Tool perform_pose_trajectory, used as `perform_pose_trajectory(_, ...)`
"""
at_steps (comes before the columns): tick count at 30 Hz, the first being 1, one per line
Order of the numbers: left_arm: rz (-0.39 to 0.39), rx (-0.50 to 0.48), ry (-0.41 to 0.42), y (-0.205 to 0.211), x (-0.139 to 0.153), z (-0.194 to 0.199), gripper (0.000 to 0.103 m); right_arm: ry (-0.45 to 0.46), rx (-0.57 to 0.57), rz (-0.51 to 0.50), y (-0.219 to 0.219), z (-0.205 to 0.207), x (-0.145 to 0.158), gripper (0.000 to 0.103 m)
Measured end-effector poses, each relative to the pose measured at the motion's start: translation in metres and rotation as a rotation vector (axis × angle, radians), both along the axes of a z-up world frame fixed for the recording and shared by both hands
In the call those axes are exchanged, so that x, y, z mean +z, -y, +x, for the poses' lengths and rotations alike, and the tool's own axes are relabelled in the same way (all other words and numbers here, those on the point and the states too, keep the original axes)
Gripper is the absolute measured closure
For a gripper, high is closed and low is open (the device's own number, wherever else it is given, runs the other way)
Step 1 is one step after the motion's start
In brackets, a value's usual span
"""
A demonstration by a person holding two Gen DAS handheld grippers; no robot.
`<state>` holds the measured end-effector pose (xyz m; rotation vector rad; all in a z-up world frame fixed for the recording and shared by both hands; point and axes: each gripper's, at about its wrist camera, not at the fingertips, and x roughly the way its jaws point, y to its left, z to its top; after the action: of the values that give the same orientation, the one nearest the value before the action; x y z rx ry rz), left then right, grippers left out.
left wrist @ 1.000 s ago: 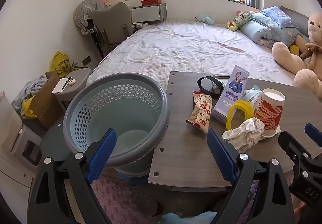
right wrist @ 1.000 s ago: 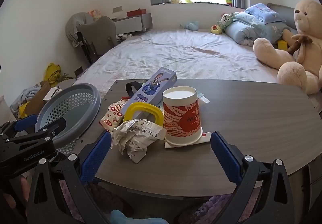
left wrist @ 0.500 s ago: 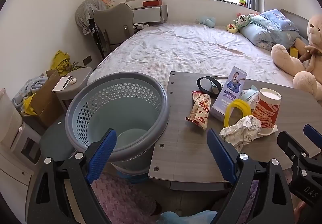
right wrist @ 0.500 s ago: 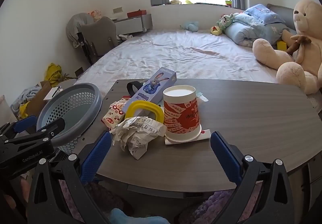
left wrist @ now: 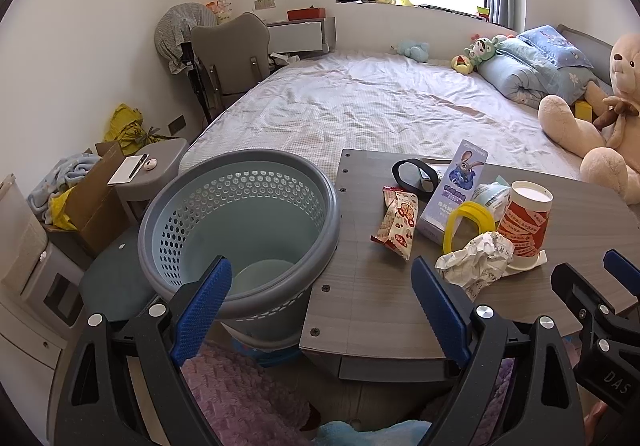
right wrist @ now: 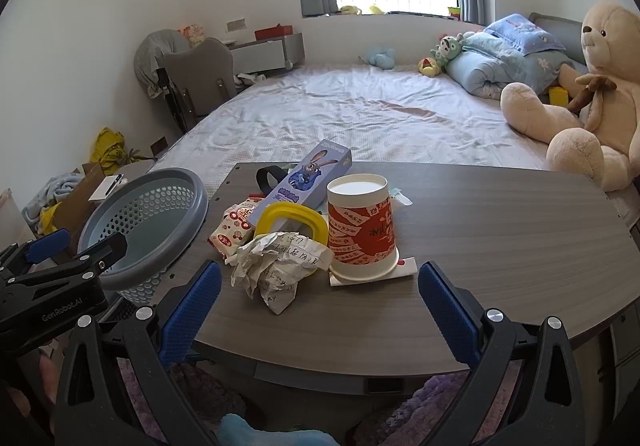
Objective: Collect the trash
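Note:
Trash lies on the left part of a grey wood table [right wrist: 500, 230]: a crumpled paper ball [right wrist: 280, 266] [left wrist: 478, 264], an upturned red and white paper cup [right wrist: 362, 230] [left wrist: 526, 224], a yellow ring [right wrist: 292, 219], a snack packet [left wrist: 396, 221] [right wrist: 232, 232], a purple rabbit box [right wrist: 304, 177] [left wrist: 454, 185] and a black band [left wrist: 408, 173]. A grey perforated basket [left wrist: 240, 221] [right wrist: 148, 221] stands left of the table, empty. My left gripper [left wrist: 320, 298] is open and empty before the basket and table edge. My right gripper [right wrist: 318, 302] is open and empty, just short of the paper ball.
A bed [right wrist: 360, 113] lies behind the table with a large teddy bear [right wrist: 592, 97], rolled blue bedding [right wrist: 500, 65] and small plush toys. A grey chair [left wrist: 230, 53], a cardboard box [left wrist: 96, 193] and a small grey stool [left wrist: 160, 165] stand at the left wall.
Both grippers have pulled back and risen slightly, so the table and basket look a little farther away. Nothing on the table has moved.

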<state>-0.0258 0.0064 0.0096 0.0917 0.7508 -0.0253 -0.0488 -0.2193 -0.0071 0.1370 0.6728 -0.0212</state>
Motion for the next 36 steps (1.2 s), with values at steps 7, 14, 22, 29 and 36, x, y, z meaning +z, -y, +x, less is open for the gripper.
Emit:
perform_pose_trajectory(7,-0.003,0.001,0.006,-0.0007,0.0019,-0.0024,0.016,0.008,0.003,-0.003,-0.0017,-0.0006,0.0001,0.006)
perform_pose_trajectory(14,-0.004,0.001,0.013,-0.0011,0.0036,-0.0042,0.016,0.014,0.003,-0.002,-0.0023,-0.0024,0.001,0.006)
perform_pose_trajectory(22,-0.004,0.002,0.012,-0.0012,0.0041,-0.0044,0.016,0.019,0.006,-0.005,-0.0041,-0.0032,0.0016,0.006)
perform_pose_trajectory(29,-0.004,0.002,0.012,-0.001,0.0033,-0.0041,0.016,0.019,0.006,-0.004,-0.0039,-0.0032,0.0015,0.006)
perform_pose_trajectory(36,-0.003,0.002,0.012,-0.0009,0.0033,-0.0045,0.016,0.02,0.007,-0.004,-0.0042,-0.0033,0.0012,0.006)
